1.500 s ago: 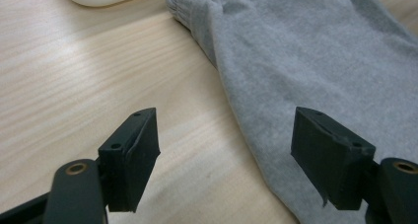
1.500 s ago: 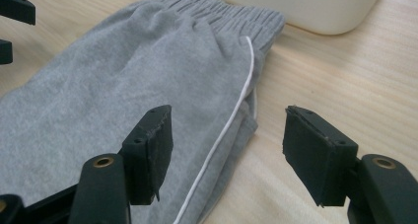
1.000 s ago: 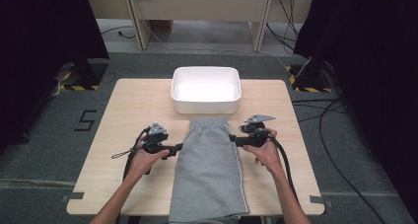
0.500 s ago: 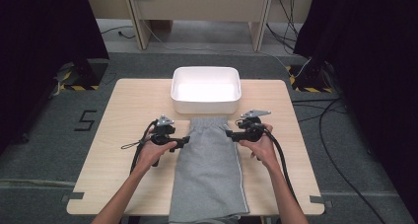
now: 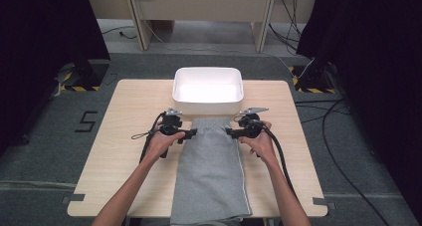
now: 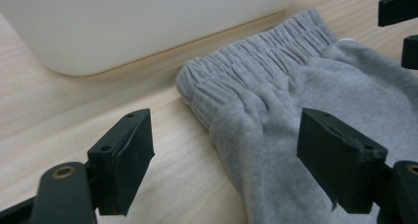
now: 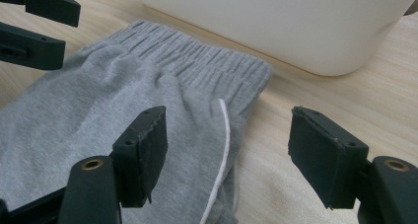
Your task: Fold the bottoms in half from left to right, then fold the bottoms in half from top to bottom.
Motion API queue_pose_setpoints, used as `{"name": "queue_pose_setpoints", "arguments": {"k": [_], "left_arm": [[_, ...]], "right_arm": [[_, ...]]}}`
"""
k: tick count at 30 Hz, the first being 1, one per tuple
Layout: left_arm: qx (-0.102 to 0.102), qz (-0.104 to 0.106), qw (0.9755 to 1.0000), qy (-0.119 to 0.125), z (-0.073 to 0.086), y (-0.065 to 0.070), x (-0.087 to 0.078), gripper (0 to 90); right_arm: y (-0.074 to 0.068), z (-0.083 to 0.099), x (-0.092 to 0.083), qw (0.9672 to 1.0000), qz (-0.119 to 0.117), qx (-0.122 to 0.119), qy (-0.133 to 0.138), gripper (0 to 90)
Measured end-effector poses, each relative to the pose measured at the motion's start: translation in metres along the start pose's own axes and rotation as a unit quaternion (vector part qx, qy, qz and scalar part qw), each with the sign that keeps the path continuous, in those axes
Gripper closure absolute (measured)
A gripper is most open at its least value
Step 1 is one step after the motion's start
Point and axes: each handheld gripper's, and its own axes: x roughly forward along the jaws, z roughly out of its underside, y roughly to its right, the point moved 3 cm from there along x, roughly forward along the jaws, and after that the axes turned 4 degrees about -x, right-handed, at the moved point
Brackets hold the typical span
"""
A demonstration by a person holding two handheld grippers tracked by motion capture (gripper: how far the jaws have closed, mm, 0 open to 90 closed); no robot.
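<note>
Grey sweatpants [image 5: 211, 166] lie flat down the middle of the table, their ribbed waistband [image 6: 256, 61] [image 7: 207, 61] against the white bin [image 5: 208, 90]. My left gripper [image 5: 193, 133] [image 6: 224, 160] is open at the waistband's left corner, its jaws standing either side of the cloth edge without pressing it. At the right corner my right gripper [image 5: 229, 131] [image 7: 226, 157] is open too, straddling the side seam with its white stripe [image 7: 222, 150]. Each gripper's jaws show in the other's view, across the cloth.
The white bin is empty and stands just behind the waistband on the wooden table [image 5: 124, 136]. The trouser legs hang over the table's near edge. Cables [image 5: 278, 151] trail from both grippers beside the person's forearms.
Both grippers have slid away from the person, along the trousers' sides up to the waistband corners. The cloth has not moved.
</note>
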Motion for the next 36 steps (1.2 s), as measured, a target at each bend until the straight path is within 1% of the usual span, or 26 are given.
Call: {"name": "queue_pose_setpoints", "arguments": {"k": [2, 4, 10, 12, 14, 15, 16, 20, 22, 23, 24, 25, 28, 31, 33, 35, 36], "left_arm": [[-0.002, -0.002, 1.0, -0.001, -0.003, 0.0, 0.003, 20.9], [-0.004, 0.001, 1.0, -0.006, -0.004, 0.001, 0.007, 20.9], [-0.008, -0.002, 0.9999, -0.013, -0.006, 0.003, 0.015, 20.9], [-0.006, -0.004, 0.9998, -0.017, -0.008, 0.004, 0.018, 20.9], [-0.008, -0.007, 0.9998, -0.017, -0.009, 0.003, 0.02, 20.9], [-0.011, -0.007, 0.9998, -0.015, -0.009, 0.003, 0.021, 21.1], [-0.011, -0.008, 0.9998, -0.017, -0.009, 0.003, 0.023, 21.2], [0.002, -0.023, 0.9992, -0.031, -0.006, 0.0, 0.028, 21.4], [-0.005, -0.02, 0.9993, -0.033, -0.004, -0.002, 0.031, 21.5], [-0.001, -0.021, 0.9992, -0.035, -0.004, -0.002, 0.032, 22.1], [0.004, -0.023, 0.999, -0.038, -0.003, -0.002, 0.033, 23.1], [0.013, -0.026, 0.9987, -0.041, -0.002, -0.002, 0.034, 24.4], [0.031, -0.032, 0.9975, -0.056, 0.002, 0.0, 0.038, 28.2], [0.05, -0.038, 0.9963, -0.058, 0.004, 0.002, 0.039, 31.9], [0.06, -0.036, 0.9958, -0.06, 0.004, 0.003, 0.039, 36.9], [0.068, -0.037, 0.9953, -0.059, 0.004, 0.005, 0.039, 40.0], [0.071, -0.036, 0.9952, -0.058, 0.004, 0.005, 0.04, 41.7]], "right_arm": [[0.001, -0.001, 0.001, 1.0, 0.001, -0.004, 0.0, 31.9], [0.001, -0.002, 0.003, 1.0, 0.0, -0.003, 0.0, 31.9], [0.004, -0.001, 0.008, 1.0, -0.001, 0.006, -0.005, 31.9], [0.006, -0.001, 0.009, 1.0, 0.0, 0.003, -0.006, 31.9], [0.007, -0.002, 0.011, 0.9999, 0.001, 0.005, -0.009, 31.8], [0.007, -0.003, 0.012, 1.0, 0.001, 0.0, -0.008, 31.7], [0.007, -0.003, 0.013, 1.0, 0.0, 0.001, -0.009, 31.7], [0.005, -0.005, 0.019, 0.9998, -0.002, 0.0, -0.018, 31.8], [0.003, -0.005, 0.024, 0.9998, -0.007, 0.003, -0.02, 31.9], [0.003, -0.005, 0.026, 0.9997, -0.009, 0.0, -0.023, 32.1], [0.002, -0.004, 0.029, 0.9996, -0.009, 0.004, -0.027, 32.1], [0.002, -0.004, 0.032, 0.9995, -0.009, 0.001, -0.029, 32.1], [0.0, 0.0, 0.042, 0.9989, -0.011, -0.002, -0.046, 32.5], [0.001, 0.003, 0.05, 0.9983, -0.012, 0.0, -0.057, 33.7], [0.001, 0.003, 0.051, 0.9986, -0.009, -0.007, -0.052, 36.0], [0.001, 0.003, 0.051, 0.9983, -0.004, -0.014, -0.056, 39.4], [0.0, 0.003, 0.051, 0.9982, -0.004, -0.017, -0.057, 42.5]]}}
